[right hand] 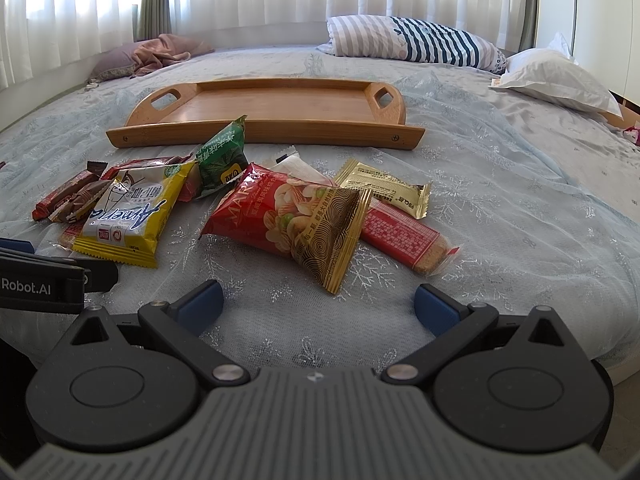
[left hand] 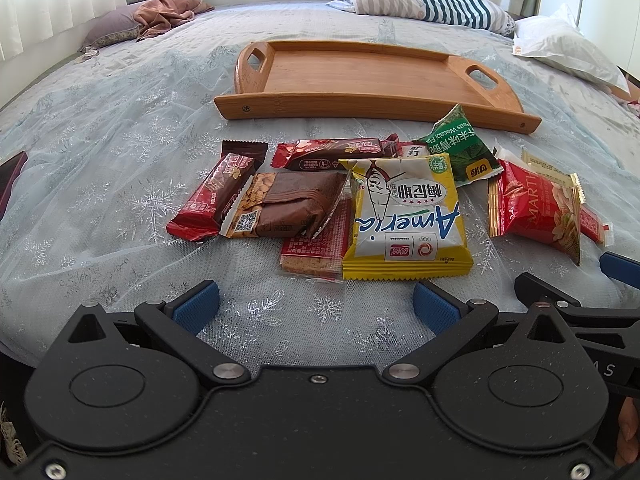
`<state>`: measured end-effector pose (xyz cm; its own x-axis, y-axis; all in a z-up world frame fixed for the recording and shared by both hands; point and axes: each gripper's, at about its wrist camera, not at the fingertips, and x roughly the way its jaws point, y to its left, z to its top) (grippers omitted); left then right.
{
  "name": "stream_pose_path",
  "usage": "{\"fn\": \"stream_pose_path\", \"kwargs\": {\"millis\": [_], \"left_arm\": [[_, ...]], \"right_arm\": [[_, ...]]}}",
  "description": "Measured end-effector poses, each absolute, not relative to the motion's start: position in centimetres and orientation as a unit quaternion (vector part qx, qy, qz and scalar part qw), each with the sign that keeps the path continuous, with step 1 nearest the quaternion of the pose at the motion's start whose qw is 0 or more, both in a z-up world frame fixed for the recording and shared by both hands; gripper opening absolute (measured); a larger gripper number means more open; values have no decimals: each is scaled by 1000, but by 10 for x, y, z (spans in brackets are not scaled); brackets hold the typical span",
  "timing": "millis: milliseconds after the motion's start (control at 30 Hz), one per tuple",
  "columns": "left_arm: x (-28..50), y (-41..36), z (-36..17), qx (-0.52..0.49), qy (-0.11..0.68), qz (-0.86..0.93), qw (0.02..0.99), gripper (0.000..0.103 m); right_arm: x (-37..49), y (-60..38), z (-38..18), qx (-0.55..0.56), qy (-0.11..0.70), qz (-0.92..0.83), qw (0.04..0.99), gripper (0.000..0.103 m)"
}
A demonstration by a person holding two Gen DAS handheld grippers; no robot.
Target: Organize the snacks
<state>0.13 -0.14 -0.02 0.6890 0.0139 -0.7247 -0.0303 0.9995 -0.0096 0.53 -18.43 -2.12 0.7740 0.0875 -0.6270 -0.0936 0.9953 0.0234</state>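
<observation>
Both grippers, left gripper [left hand: 316, 304] and right gripper [right hand: 318, 306], sit spread wide and empty just short of the snack pile [left hand: 360, 200] on the bed [left hand: 120, 220]. Looks like nothing's sorted yet: wooden tray [left hand: 360, 76] beyond holds nothing, so next probably means grabbing one packet.

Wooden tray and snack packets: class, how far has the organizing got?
Done: nothing; the wooden tray holds no snacks. In hand: nothing; left gripper and right gripper are open. Left: every packet, including the yellow packet and red nut bag, lies on the bed.
</observation>
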Motion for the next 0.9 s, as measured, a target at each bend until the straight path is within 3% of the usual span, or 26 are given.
{"fn": "stream_pose_path", "kwargs": {"millis": [733,900], "left_arm": [[-15,7,2,-5,362,-8,932,103],[-24,7,16,5,344,-18,939,95]], "right_arm": [[-1,-187,-17,6,312,45,949,103],[-8,-193,-6,30,279,52,958,103]]}}
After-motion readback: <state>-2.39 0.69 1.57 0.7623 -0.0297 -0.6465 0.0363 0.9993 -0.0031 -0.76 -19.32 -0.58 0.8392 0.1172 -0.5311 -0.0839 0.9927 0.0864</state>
